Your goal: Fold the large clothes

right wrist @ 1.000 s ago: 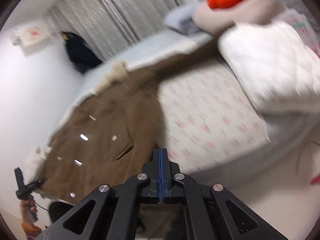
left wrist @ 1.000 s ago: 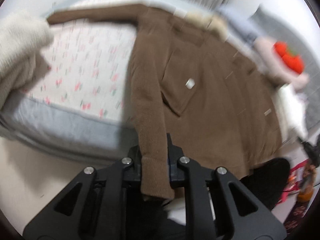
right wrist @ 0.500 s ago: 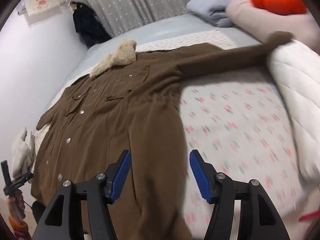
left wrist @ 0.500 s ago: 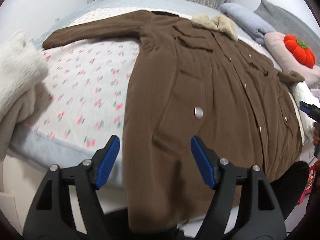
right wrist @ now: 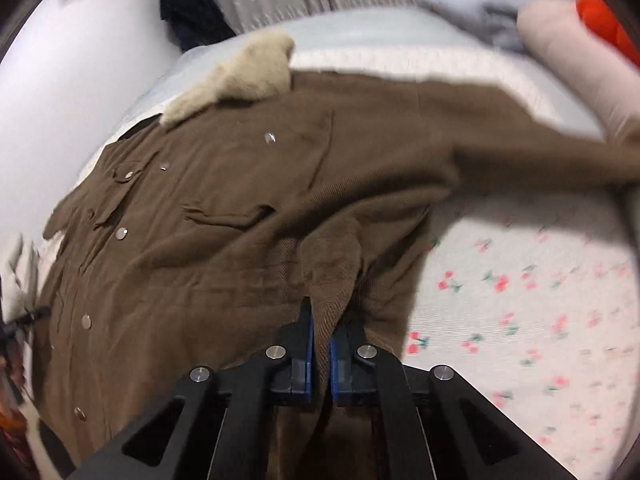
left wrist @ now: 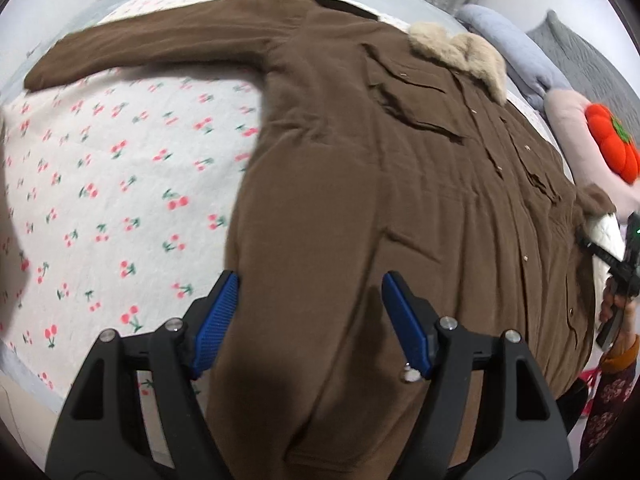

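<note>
A long brown coat (left wrist: 380, 184) with a beige fur collar (left wrist: 460, 54) lies spread front-up on the bed, both sleeves stretched out sideways. My left gripper (left wrist: 310, 320) is open, its blue pads either side of the coat's left lower edge, just above the cloth. In the right wrist view the coat (right wrist: 224, 216) fills the middle, and my right gripper (right wrist: 320, 340) is shut on a pinched fold of the coat's right side edge, lifting it a little.
The bed has a white cherry-print cover (left wrist: 104, 184). Grey and pink pillows (left wrist: 576, 120) and an orange pumpkin cushion (left wrist: 612, 140) lie at the head. A dark garment (right wrist: 192, 4) hangs by the curtain. The other hand-held gripper (left wrist: 616, 264) shows at the right.
My left gripper let go of the coat's hem, opened and moved up over the coat. My right gripper opened, then shut on the coat's side edge.
</note>
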